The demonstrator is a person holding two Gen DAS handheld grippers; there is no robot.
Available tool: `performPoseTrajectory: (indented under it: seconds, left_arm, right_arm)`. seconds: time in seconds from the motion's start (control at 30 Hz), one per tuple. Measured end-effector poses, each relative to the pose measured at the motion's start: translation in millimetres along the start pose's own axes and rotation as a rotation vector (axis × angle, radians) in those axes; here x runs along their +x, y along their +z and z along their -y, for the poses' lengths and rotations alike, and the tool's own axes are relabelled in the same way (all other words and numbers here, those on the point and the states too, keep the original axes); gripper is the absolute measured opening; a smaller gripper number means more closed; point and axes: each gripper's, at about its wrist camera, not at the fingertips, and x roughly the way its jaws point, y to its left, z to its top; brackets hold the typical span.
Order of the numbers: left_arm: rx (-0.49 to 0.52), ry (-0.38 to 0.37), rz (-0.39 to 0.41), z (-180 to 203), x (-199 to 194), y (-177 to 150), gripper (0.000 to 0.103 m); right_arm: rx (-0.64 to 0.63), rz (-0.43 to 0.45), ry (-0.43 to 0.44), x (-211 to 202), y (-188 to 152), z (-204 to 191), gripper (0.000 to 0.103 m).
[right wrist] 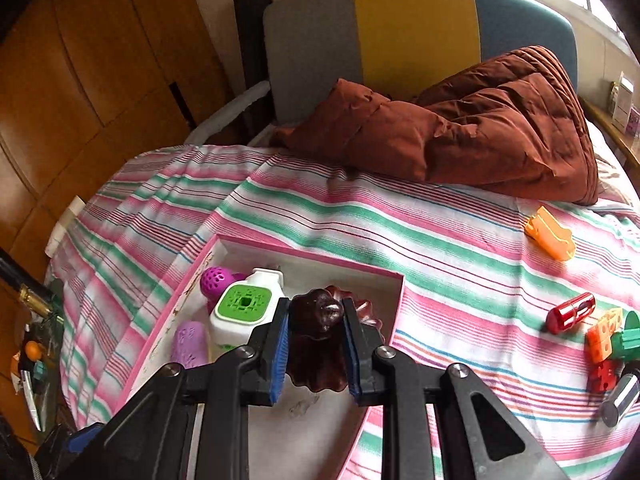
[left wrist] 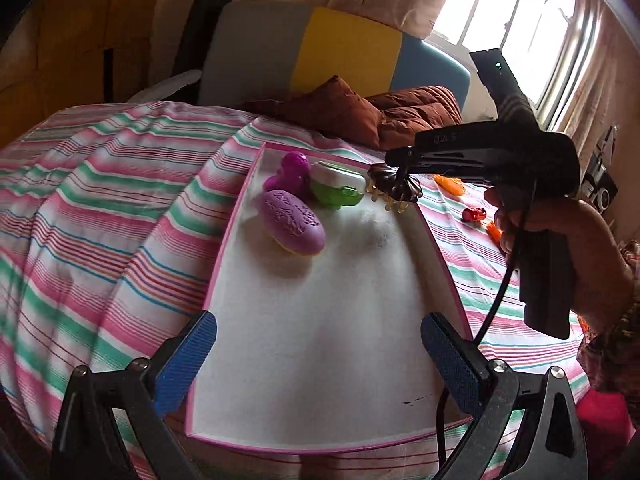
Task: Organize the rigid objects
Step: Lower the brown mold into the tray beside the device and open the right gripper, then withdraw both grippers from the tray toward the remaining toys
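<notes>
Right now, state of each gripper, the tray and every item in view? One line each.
right gripper: shut on brown scalp brush, held over tray
left gripper: open, empty, over tray
tray: lidless, on striped sheet, mostly bare
purple oval brush: in tray, lying
green-white box: in tray, closed
magenta toy: in tray
orange piece: loose on sheet
red cylinder: loose on sheet, lying

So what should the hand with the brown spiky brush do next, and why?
Probably lower it a little and let go. The right gripper is shut on the brown brush, already over the far corner of the pink-edged tray, beside the green and white toy, with bare tray floor below.
</notes>
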Motion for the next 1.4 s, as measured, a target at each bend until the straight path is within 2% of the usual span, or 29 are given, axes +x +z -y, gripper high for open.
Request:
performPoseTrajectory:
  seconds: [0.1, 0.2, 0.27, 0.4, 0.67, 0.8, 0.93, 1.07, 1.13, 1.23, 1.4]
  left_arm:
    - [-0.02, 0.01, 0.003, -5.3, -1.7, -0.3, 0.103]
    - [-0.038, 0.011, 0.004, -9.3, -2.5, -0.4, 0.103]
    - [-0.051, 0.009, 0.01, -11.5, -3.8, -1.1, 0.103]
    - [-0.077, 0.01, 0.03, -16.1, -5.7, -0.3, 0.103]
    - [-0.113, 0.008, 0.021, -17.7, -3.0, 0.1, 0.103]
    - [-0.096, 0.004, 0.015, -11.4, -3.1, -2.3, 0.103]
    - [-0.077, -0.006, 0.012, -3.1, -4.1, -3.6, 0.103]
    - [-0.057, -0.022, 0.013, 3.8, -6.6, -4.8, 0.103]
    - [-0.049, -0.062, 0.006, 6.7, -7.2, -5.7, 0.103]
    - [-0.029, -0.1, -0.003, 16.0, -7.3, -7.0, 0.103]
    - [0.037, -0.124, -0.015, 41.3, -6.0, -10.5, 0.103]
  right_arm:
    - [-0.021, -0.009, -0.034, 11.2, 3.1, -2.0, 0.024]
    - [-0.01, -0.018, -0.029, 16.8, 3.4, 0.1, 0.026]
    - [0.001, -0.008, -0.047, 14.9, 4.2, 2.5, 0.031]
    - [0.031, 0.014, -0.018, 0.9, 2.1, 8.0, 0.034]
    - [-0.085, 0.028, -0.041, -28.0, -20.4, -3.9, 0.035]
    - [-0.123, 0.02, -0.034, -36.6, -35.6, -10.7, 0.035]
    - [-0.106, 0.001, -0.027, -42.1, -48.7, -10.3, 0.035]
    - [-0.093, -0.026, -0.052, -47.7, -62.0, -4.7, 0.035]
    - [-0.096, -0.045, -0.068, -50.7, -70.4, 1.2, 0.035]
    - [-0.107, -0.07, -0.107, -54.8, -84.4, 14.1, 0.035]
    - [-0.091, -0.098, -0.171, -62.7, -103.3, 43.2, 0.035]
